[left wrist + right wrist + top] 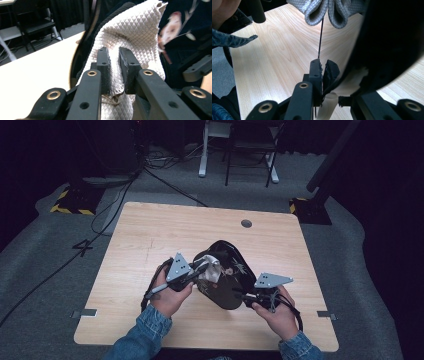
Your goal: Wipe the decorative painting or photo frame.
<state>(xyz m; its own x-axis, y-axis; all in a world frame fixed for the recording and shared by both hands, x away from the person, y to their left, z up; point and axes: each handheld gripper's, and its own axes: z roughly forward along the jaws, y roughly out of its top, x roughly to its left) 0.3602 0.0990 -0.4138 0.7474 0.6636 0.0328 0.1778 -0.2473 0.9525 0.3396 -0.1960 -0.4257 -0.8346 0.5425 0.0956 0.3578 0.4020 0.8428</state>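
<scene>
Black bag point(227, 275) long axis runs far-near; left jaws clamp lining point(130, 37), right jaws its edge.

The table point(150, 235) has a light wood-grain top with rounded corners. A round grey grommet point(246, 223) sits in the top near the far edge, right of centre. One small metal bracket point(84, 313) projects from the left edge near the front corner; a second bracket point(327, 314) projects from the right edge. The floor point(45, 255) is grey carpet, marked with a black numeral 4 point(83, 247) left of the table. Black cables point(107, 205) run across the floor from the far left. Two yellow-and-black striped bases point(75, 200) stand at the far left and far right. A dark chair point(251, 145) stands beyond the table.
</scene>
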